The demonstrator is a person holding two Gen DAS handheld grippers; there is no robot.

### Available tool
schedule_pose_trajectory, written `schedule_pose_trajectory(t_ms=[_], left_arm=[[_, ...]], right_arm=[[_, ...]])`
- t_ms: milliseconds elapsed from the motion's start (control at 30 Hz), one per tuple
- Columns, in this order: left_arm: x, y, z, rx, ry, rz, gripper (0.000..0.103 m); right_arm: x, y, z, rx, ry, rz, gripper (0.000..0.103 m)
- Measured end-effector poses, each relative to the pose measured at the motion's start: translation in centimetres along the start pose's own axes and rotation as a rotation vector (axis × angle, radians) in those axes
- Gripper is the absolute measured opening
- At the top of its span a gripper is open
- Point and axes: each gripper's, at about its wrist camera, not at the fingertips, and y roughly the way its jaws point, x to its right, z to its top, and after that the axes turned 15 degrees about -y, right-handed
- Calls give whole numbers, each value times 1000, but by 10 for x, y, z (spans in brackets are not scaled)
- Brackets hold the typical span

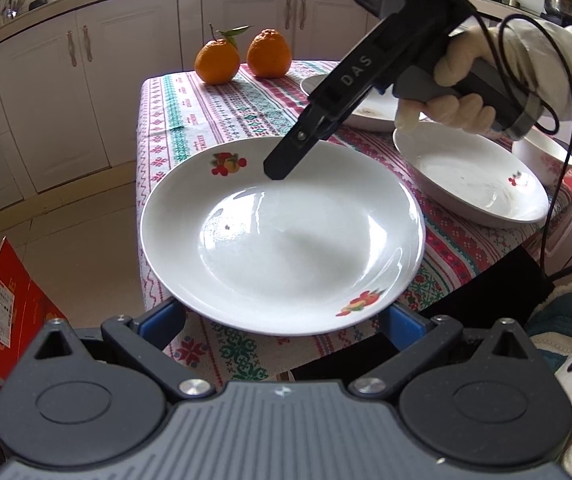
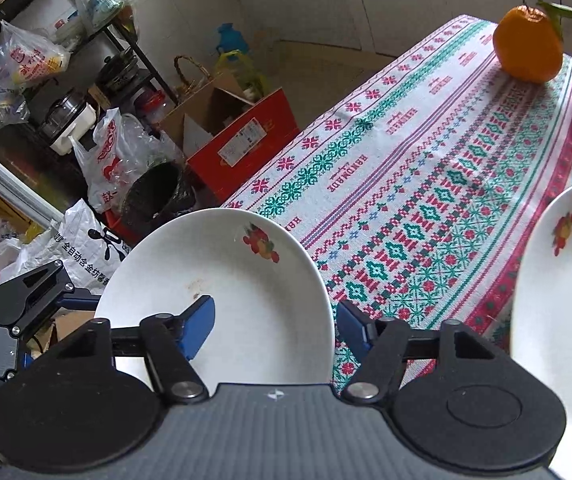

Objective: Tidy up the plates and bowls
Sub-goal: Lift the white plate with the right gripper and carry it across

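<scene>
While the left claw [image 1: 283, 320] stands spread wide around the near rim of a fruit-printed plate [image 1: 281, 236] at the tabletop's [image 1: 221, 108] left corner, the right claw [image 2: 275, 322] is spread astride that plate's far rim; another plate [image 1: 472, 184] lies further right.

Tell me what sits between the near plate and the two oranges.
Only bare patterned tablecloth between the near plate and the oranges, seen in the left wrist view.
</scene>
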Motion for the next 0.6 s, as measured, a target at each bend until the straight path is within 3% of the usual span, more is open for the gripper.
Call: schedule_pose_trajectory(t_ms=[600], left_arm=[[-1, 3, 7, -18, 29, -9, 101]], right_arm=[[5, 1, 2, 2, 10, 47, 66]])
